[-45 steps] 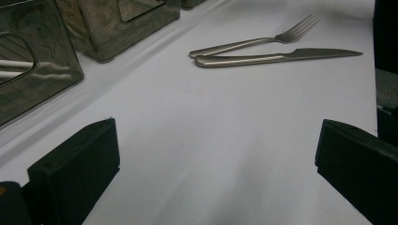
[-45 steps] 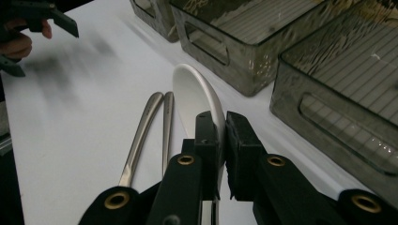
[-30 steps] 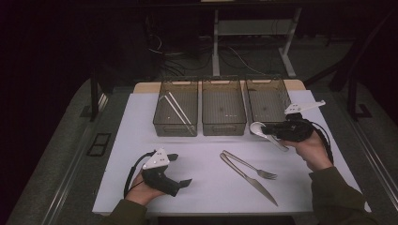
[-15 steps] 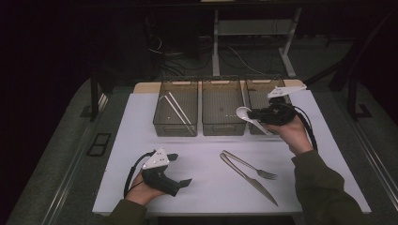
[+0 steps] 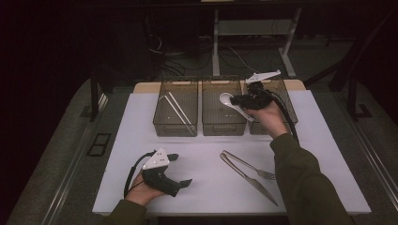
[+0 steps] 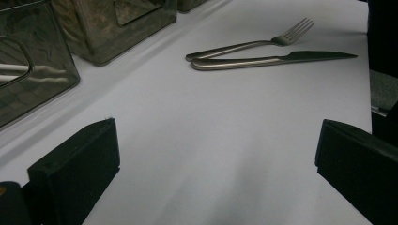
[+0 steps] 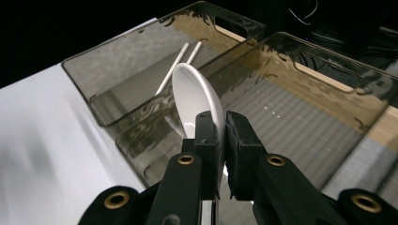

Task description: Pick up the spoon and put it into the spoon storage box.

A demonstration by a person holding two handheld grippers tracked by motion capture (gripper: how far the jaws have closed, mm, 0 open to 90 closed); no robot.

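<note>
Spoon (image 7: 197, 101) sits clamped in your right gripper (image 7: 219, 126), its jaws tight on it, centre frame above the middle bin (image 7: 300, 108). Your left gripper (image 6: 213, 159) rests on the tabletop (image 6: 225, 126), jaws wide apart, holding nothing.

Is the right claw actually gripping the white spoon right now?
Touching. In the right gripper view the right claw has both black jaws pressed flat against the white spoon, holding it above the middle bin.

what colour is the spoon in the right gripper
White. The spoon, clamped in the right gripper, shows best in the right gripper view.
</note>
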